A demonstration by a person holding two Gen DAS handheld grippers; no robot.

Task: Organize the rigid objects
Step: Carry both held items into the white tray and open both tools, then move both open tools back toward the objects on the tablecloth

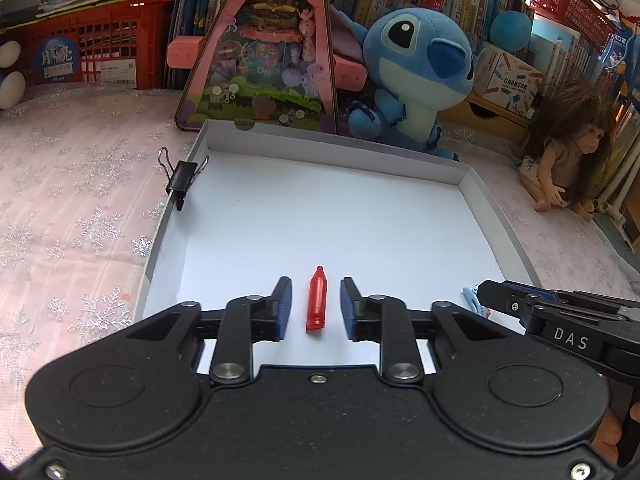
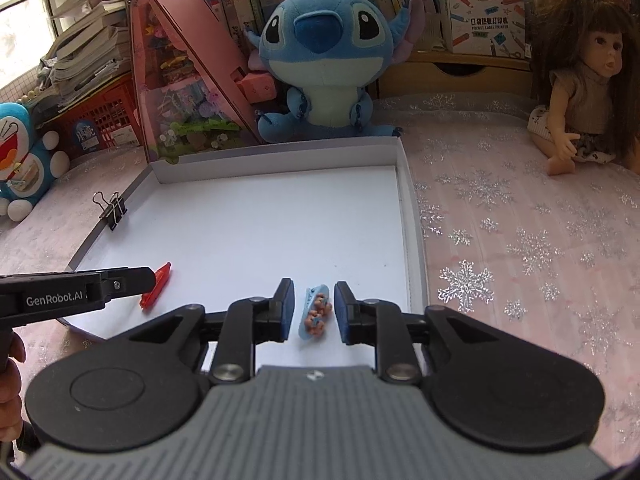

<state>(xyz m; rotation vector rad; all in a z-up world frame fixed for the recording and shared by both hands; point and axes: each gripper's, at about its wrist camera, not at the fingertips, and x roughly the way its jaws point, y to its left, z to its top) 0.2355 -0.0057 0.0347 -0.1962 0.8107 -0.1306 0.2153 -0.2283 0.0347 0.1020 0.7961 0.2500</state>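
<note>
The left gripper (image 1: 315,307), marked "GenRobot.AI", straddles a red crayon-shaped piece (image 1: 317,300), jaws apart. The right gripper (image 2: 314,307), marked "DAS", straddles a light-blue clip (image 2: 314,312), jaws likewise apart.

You've got a pink cloth (image 2: 520,220) scattered with silver snowflakes covering the whole surface. A shallow white box lid (image 2: 404,184) sits flat on it in the middle. Just behind the lid, a blue plush (image 2: 324,60) sits beside a pink triangular toy box (image 2: 188,80). Off right, a long-haired doll (image 2: 580,92) sits on the cloth; far left, a red crate (image 2: 104,120) and a blue-and-white cat plush (image 2: 24,156).
</note>
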